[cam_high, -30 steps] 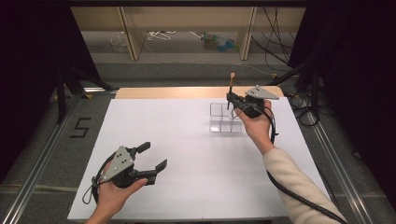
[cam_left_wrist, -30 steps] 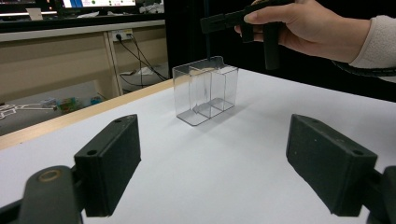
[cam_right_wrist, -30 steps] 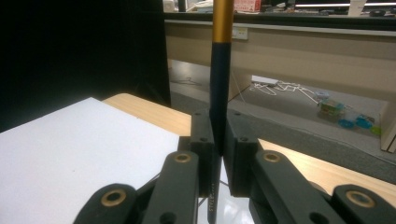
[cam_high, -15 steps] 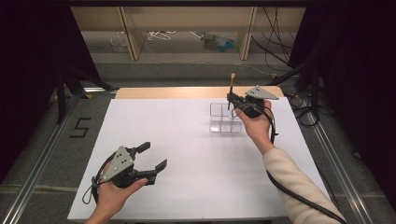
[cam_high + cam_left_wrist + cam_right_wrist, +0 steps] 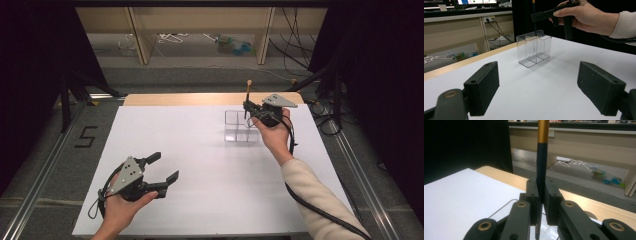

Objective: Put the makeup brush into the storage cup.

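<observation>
A clear plastic organizer with several compartments stands on the white table at the back right; it also shows as a clear box in the left gripper view. Above its right side my right gripper is shut on a dark pencil with a gold band, held upright, its top end sticking up. The pencil's lower tip hangs over the organizer. My left gripper rests near the table's front left, open, nothing between its pads.
A wooden strip runs along the table's far edge. Behind it are shelves with cables and small items on the floor. A metal rail and a "5" floor mark lie at the left.
</observation>
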Tool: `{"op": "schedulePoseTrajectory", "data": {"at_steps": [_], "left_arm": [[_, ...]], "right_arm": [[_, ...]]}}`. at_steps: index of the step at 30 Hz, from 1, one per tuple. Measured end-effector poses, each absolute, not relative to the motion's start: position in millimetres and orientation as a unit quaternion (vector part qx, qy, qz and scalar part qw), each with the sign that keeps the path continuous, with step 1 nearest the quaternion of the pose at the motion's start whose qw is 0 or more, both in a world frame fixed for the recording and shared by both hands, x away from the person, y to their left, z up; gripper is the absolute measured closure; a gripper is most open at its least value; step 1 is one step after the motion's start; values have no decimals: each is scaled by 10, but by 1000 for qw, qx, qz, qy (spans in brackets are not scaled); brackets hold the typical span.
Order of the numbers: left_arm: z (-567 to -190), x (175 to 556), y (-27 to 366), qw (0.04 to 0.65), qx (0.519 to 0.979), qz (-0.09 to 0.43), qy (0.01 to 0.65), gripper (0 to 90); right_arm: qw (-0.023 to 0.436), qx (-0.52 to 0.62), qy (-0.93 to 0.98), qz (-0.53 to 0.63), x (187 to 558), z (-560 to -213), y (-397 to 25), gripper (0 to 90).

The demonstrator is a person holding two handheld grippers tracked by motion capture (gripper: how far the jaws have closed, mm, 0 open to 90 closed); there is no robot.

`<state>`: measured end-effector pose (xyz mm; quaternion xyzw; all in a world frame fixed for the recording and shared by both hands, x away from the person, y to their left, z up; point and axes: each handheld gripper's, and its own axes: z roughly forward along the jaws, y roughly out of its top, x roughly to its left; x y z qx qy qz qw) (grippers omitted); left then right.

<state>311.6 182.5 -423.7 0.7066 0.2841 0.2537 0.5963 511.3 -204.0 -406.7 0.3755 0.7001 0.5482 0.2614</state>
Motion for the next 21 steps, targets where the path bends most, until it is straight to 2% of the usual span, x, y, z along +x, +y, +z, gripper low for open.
{"op": "schedulePoseTrajectory", "data": {"at_steps": [21], "left_arm": [[-4238,3114,1826,597,706,253,285,175]], "right_arm": [[261,379,707,537,5130,-4144,-2043,839]]}}
